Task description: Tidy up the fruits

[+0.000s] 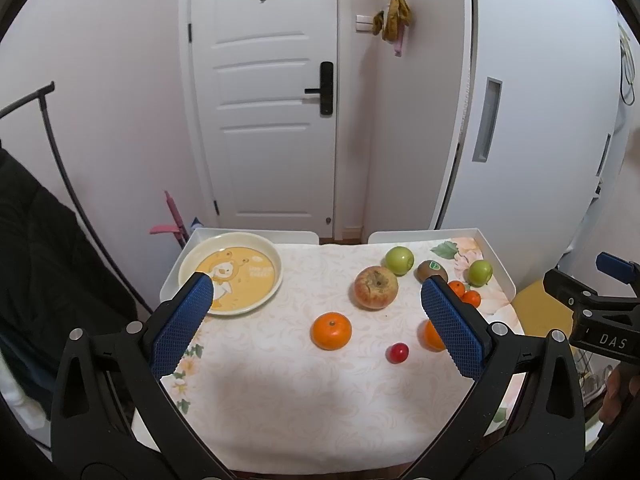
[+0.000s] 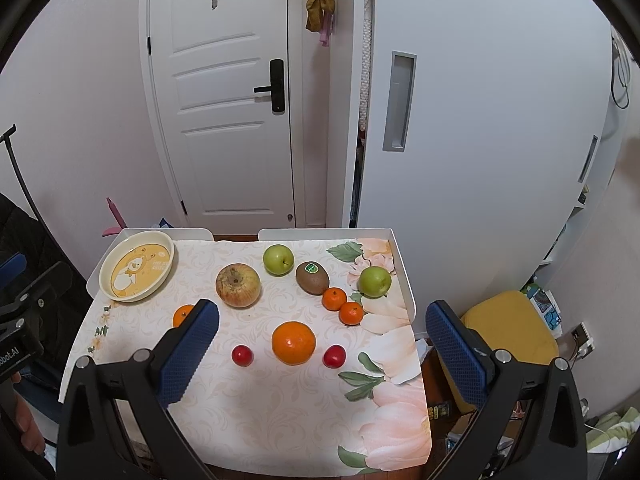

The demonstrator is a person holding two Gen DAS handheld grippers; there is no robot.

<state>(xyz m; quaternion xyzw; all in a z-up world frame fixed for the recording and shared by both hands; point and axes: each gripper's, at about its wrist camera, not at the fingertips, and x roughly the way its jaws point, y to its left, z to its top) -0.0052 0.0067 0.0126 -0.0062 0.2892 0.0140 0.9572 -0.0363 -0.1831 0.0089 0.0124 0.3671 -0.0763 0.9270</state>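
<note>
- Left gripper (image 1: 316, 312) hovers over the worktop's (image 2: 280, 408) near edge, fingers spread wide, holding nothing.
- Right gripper (image 2: 322, 336) likewise: fingers wide apart, nothing held.
- Yellow plate (image 2: 105, 276) sits bare at the far left corner.
- Apples, kiwi (image 2: 312, 278), oranges and small red fruits lie scattered from the worktop's middle to its right edge.

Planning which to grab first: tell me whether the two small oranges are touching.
Touching. In the right wrist view the upper small orange and the lower small orange overlap with no tablecloth visible between them.

Orange (image 1: 431, 336) half behind left claw (image 1: 316, 320)
</note>
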